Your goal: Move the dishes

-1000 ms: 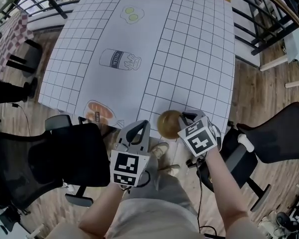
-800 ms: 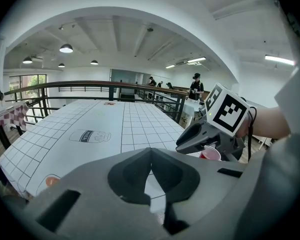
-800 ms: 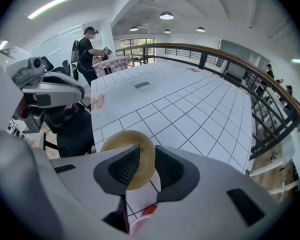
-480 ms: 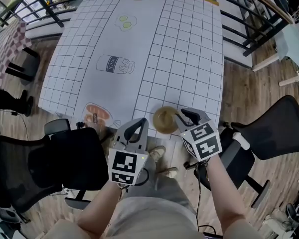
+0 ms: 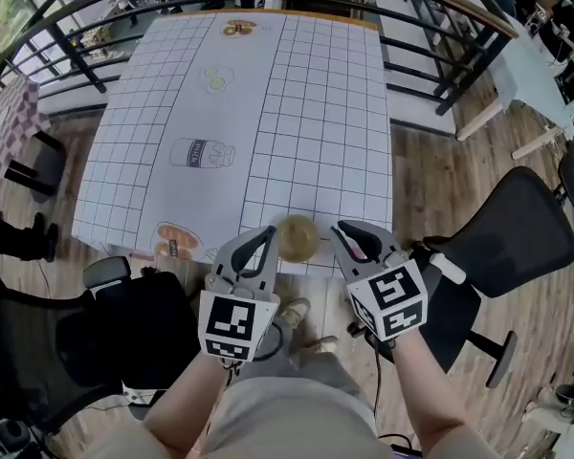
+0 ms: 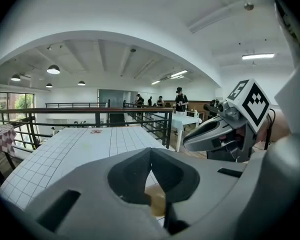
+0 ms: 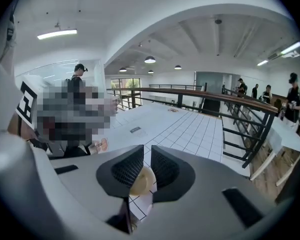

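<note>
A round wooden dish (image 5: pixel 298 238) sits at the near edge of the grid-patterned surface (image 5: pixel 306 113), lower centre of the head view. Just left of it, the left hand-held gripper (image 5: pixel 264 237) has its jaws pressed together on nothing. Just right of it, the right hand-held gripper (image 5: pixel 349 232) keeps a narrow slit between its jaws, pinching nothing.

An open office loft (a mezzanine, judging by the railing (image 7: pixel 205 97)): office chairs (image 5: pixel 517 228), long table (image 5: pixel 316 113), pendant lamps (image 6: pixel 53 70), people (image 6: pixel 180 99) standing about.
</note>
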A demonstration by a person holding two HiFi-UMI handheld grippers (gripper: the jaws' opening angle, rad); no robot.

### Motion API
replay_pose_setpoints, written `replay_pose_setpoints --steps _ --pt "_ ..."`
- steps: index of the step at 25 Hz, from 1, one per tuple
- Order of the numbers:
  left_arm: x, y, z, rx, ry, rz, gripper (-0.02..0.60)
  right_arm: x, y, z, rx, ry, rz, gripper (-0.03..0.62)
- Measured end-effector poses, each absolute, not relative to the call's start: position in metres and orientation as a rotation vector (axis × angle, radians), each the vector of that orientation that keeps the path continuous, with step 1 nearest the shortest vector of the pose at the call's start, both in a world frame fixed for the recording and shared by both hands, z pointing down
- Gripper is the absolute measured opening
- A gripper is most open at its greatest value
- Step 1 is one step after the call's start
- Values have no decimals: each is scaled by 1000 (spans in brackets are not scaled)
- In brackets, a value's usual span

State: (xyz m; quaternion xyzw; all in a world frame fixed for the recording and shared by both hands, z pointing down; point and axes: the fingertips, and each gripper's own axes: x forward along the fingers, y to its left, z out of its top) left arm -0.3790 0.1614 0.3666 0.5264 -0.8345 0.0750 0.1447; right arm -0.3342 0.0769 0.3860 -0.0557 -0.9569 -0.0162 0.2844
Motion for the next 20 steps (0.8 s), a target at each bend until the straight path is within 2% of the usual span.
replay_pose_setpoints --steps 12,20 --pt "-313 122 255 1837 -2441 213 14 -253 72 254 41 -2838 -122 40" --pt "-246 88 211 2062 -2362 185 14 -175 45 195 335 -3039 25 38"
